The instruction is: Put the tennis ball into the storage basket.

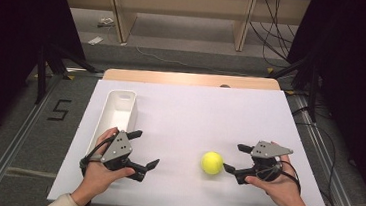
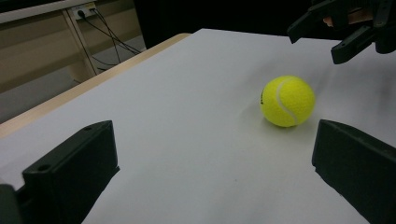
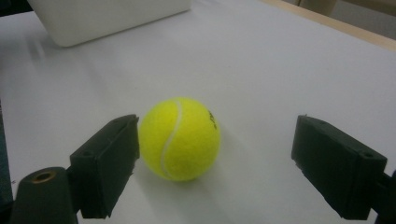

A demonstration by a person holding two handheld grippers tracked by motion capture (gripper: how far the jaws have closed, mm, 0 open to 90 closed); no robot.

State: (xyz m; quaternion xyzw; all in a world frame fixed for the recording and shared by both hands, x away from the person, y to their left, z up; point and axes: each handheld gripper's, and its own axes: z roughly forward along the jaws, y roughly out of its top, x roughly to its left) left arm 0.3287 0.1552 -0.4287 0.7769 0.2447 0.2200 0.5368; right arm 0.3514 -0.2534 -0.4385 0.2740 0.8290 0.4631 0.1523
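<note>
Your left claw (image 1: 145, 149) rests on the white-covered counter (image 1: 195, 114) with its jaws spread wide, just in front of the near end of the long white plastic bin (image 1: 115, 113) (which runs away from you along the counter's left side). Your right claw (image 1: 233, 158) also sits with jaws apart, pointing left at the fuzzy yellow tennis ball (image 1: 212, 163); its nearer jaw tip is at the ball's right side, though contact cannot be told. The ball lies between your two claws, closer to the right one.
</note>
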